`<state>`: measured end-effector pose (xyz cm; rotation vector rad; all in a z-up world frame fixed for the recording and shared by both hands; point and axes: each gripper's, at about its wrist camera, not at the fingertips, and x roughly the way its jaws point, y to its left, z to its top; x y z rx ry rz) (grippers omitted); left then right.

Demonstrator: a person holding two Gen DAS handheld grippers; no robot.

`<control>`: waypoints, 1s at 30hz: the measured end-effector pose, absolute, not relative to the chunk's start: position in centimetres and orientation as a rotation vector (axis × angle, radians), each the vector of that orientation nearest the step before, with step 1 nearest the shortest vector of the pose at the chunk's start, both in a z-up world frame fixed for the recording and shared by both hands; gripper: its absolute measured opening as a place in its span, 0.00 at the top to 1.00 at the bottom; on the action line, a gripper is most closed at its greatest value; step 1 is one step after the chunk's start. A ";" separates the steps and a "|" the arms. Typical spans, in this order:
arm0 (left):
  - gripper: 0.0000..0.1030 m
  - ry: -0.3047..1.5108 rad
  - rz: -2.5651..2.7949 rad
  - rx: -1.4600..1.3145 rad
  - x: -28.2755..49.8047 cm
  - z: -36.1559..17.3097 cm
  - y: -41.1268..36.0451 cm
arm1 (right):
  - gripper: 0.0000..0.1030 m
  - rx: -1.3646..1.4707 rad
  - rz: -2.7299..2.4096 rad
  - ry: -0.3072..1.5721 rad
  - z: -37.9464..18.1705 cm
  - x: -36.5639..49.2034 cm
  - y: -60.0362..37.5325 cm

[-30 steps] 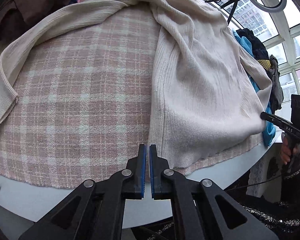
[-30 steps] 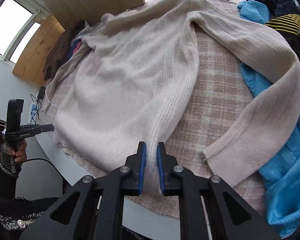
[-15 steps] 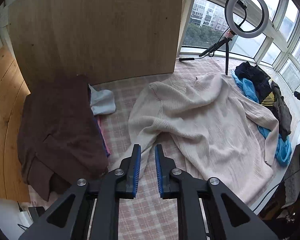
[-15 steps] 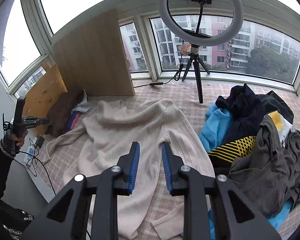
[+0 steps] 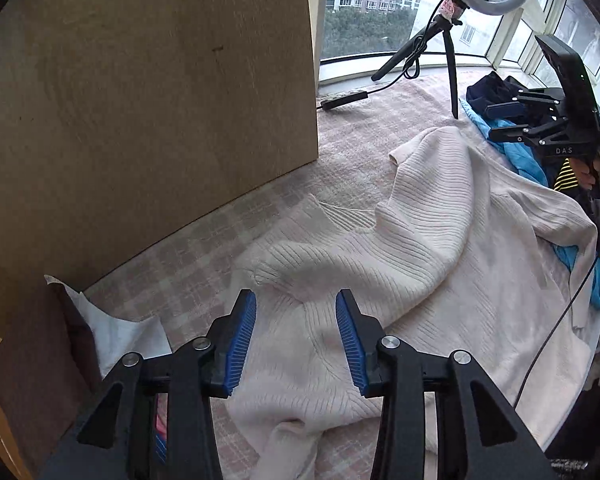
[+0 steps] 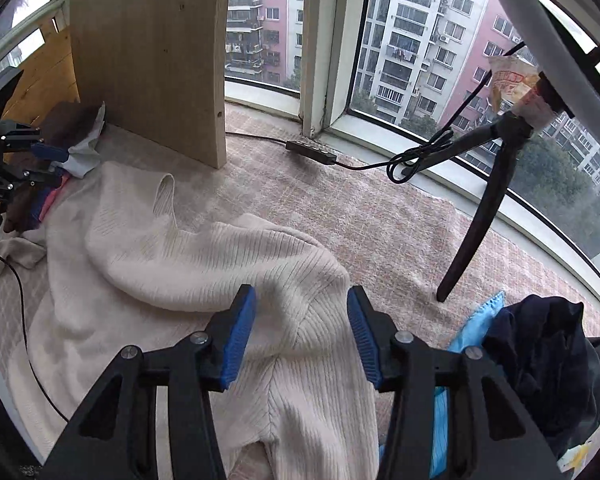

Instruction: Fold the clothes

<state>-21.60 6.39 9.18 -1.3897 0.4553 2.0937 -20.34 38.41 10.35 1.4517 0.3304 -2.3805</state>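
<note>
Both your tools have travelled from the near hem of the cream sweater (image 5: 420, 264) to its far end since a second ago, and their jaws have just been opening with nothing pinched between them. Your left tool (image 5: 296, 338) now hangs spread over the sweater's left shoulder area, pads clear of the knit. Your right tool (image 6: 302, 334) hangs spread over the right shoulder, also clear. Beneath them the sweater lies rumpled on the pink plaid cloth (image 6: 380, 220) covering the surface, its upper part folded over onto the body. Farther off, a wooden board (image 5: 148, 92) stands upright, and a ring light tripod (image 6: 488, 184) stands before the window.
</note>
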 end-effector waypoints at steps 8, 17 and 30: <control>0.64 0.560 1.998 -1.417 -24.8 4.9 8.2 | 0.65 1.507 -2.212 0.345 5.4 -24.5 37.2; 0.91 0.490 2.354 -1.170 -23.5 10.2 4.1 | 0.94 1.185 -2.583 0.035 12.9 -20.3 42.9; 0.71 0.638 2.382 -1.358 -27.4 4.8 5.2 | 0.81 1.515 -2.573 0.294 5.5 -26.2 40.7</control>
